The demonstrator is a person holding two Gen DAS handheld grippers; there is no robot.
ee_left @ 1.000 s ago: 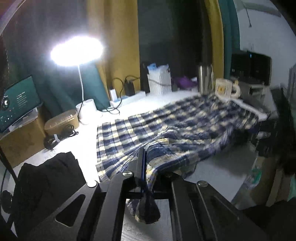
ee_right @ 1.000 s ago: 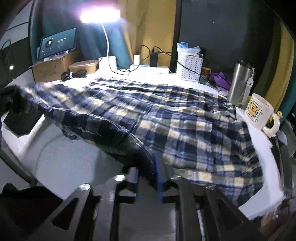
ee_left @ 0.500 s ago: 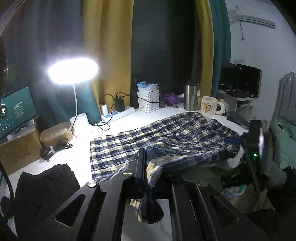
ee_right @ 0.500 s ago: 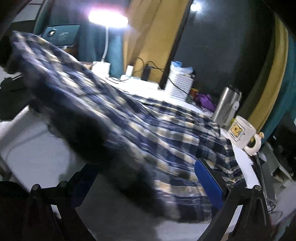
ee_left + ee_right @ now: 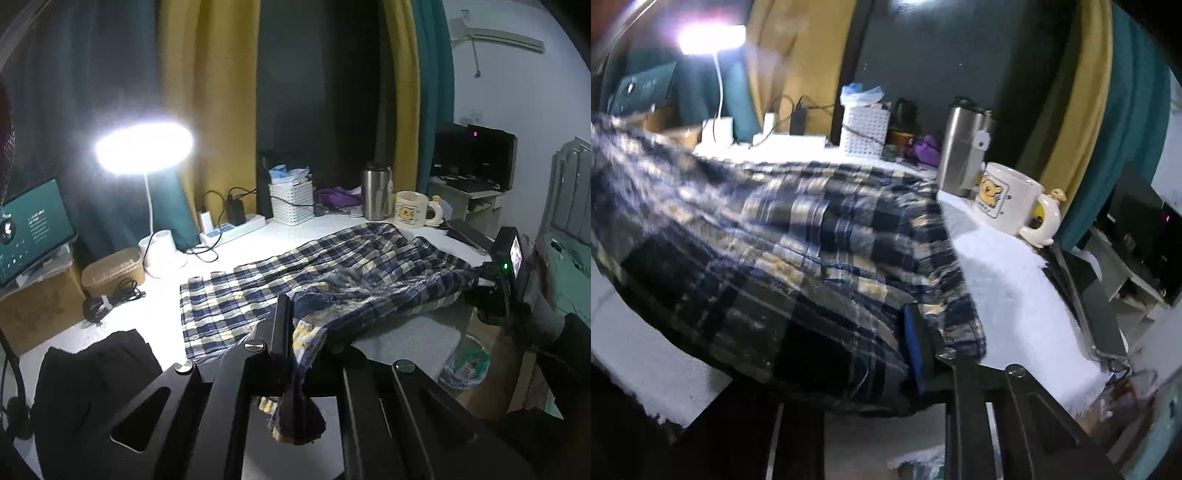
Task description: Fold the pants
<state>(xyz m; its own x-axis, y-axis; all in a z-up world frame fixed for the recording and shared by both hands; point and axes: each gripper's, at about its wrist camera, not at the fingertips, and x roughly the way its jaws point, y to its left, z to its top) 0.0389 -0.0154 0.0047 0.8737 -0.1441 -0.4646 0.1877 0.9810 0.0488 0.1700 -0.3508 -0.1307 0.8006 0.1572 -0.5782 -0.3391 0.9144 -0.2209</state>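
Blue, white and yellow plaid pants [image 5: 332,273] lie spread across the white table [image 5: 162,295]. My left gripper [image 5: 291,328] is shut on their near edge, and a corner of the cloth hangs down between its black fingers. In the right wrist view the pants [image 5: 798,236] bulge up, blurred. My right gripper [image 5: 903,336] is closing on their right end. One blue pad [image 5: 911,343] shows against the cloth, and the other finger is hidden under it. The left wrist view shows the right gripper [image 5: 495,284] at the table's right edge, at the cloth's end.
A bright lamp [image 5: 144,147], a white basket [image 5: 291,203], a steel flask [image 5: 375,192] and a bear mug [image 5: 413,208] line the table's back. A black garment [image 5: 92,376] lies at front left, beside a brown box [image 5: 110,266] and cables. A bin [image 5: 465,365] stands below.
The right gripper let go of the cloth, opened wide, swung right toward the mug and closed on the pants' right end. The left gripper rose a little, still gripping.
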